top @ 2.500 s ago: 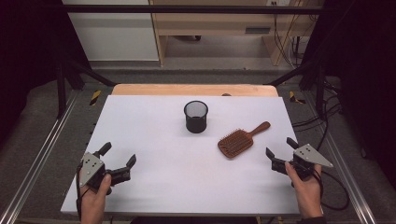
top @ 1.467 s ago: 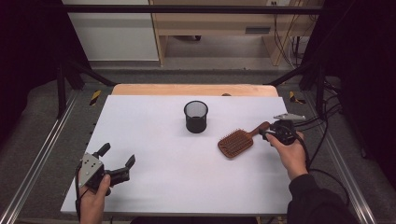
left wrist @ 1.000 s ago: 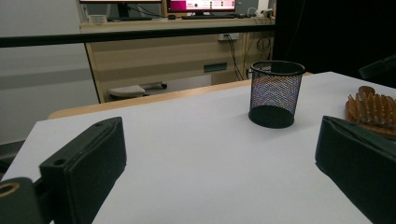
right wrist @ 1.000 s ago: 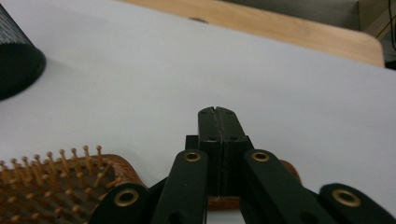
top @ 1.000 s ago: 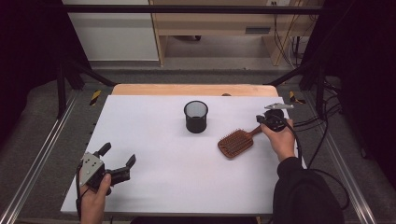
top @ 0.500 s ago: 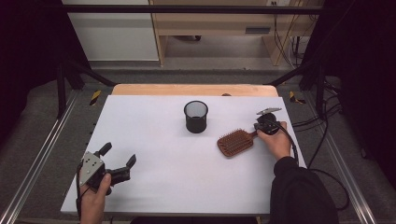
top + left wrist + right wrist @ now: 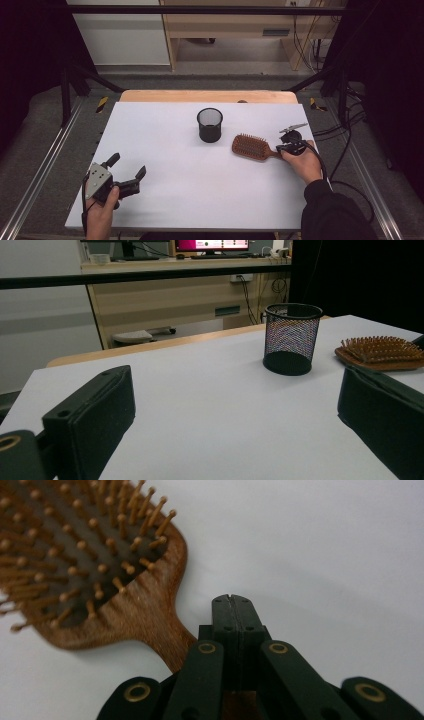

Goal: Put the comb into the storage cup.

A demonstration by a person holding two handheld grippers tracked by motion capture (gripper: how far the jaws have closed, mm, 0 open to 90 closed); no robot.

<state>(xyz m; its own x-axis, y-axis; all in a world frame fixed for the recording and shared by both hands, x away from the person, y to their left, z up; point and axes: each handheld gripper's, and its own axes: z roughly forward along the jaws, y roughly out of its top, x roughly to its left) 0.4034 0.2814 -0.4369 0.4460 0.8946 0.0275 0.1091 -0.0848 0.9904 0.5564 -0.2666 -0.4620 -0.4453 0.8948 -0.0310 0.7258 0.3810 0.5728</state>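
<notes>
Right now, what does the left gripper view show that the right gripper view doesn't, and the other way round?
Left gripper view: the black mesh cup standing upright, and the left gripper with its jaws wide apart and nothing between them. Right gripper view: the right gripper, jaws shut together, lying right over the handle of the hairbrush. Shared: the hairbrush lying bristles up on the white table.

Brown wooden hairbrush (image 7: 251, 146) lies bristles up, right of black mesh cup (image 7: 209, 125).

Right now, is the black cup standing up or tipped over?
Standing up. The black mesh cup rests on its flat base on the white table, round open rim facing up.
</notes>
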